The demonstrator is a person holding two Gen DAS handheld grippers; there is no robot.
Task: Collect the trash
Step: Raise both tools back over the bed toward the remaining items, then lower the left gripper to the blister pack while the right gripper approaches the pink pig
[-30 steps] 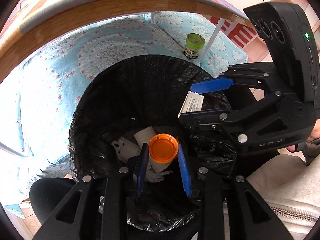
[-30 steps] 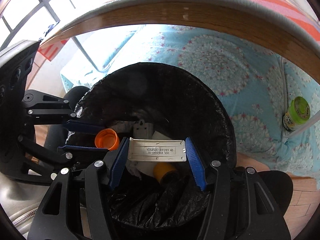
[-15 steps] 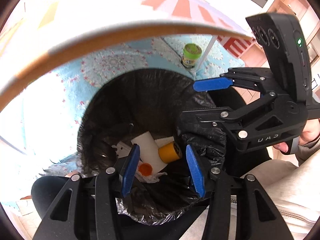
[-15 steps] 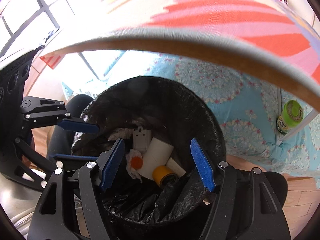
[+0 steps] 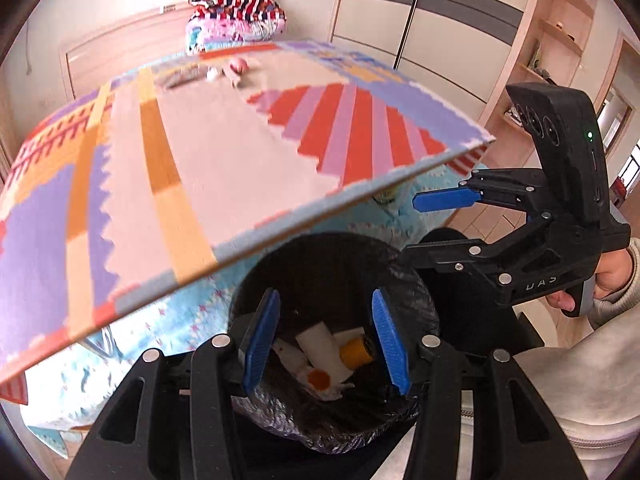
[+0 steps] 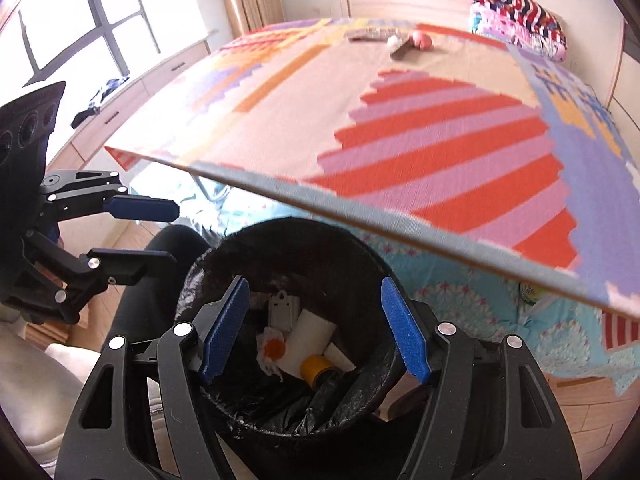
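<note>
A bin lined with a black bag (image 5: 416,292) (image 6: 192,280) stands below both grippers, beside the table edge. In it lie an orange cap (image 5: 319,378) (image 6: 275,347), a white roll (image 5: 320,340), a yellow bottle (image 5: 354,351) (image 6: 314,366) and a white plastic card (image 6: 284,312). My left gripper (image 5: 326,294) hangs open above the bin mouth with nothing between its blue pads. My right gripper (image 6: 315,282) is also open and empty over the bin. Each gripper shows in the other's view: the right gripper (image 5: 432,226) and the left gripper (image 6: 168,232).
A table with a striped, patterned cloth (image 5: 240,140) (image 6: 400,120) overhangs the bin's far side. Small items, one of them pink (image 6: 420,40), lie at its far end. A green-lidded jar (image 6: 532,292) sits on the blue floor mat under the table. The person's legs flank the bin.
Both grippers opened: the orange cap left the left one and the white card left the right one, and both now lie in the bin. Both grippers then rose, bringing the tabletop into view.
</note>
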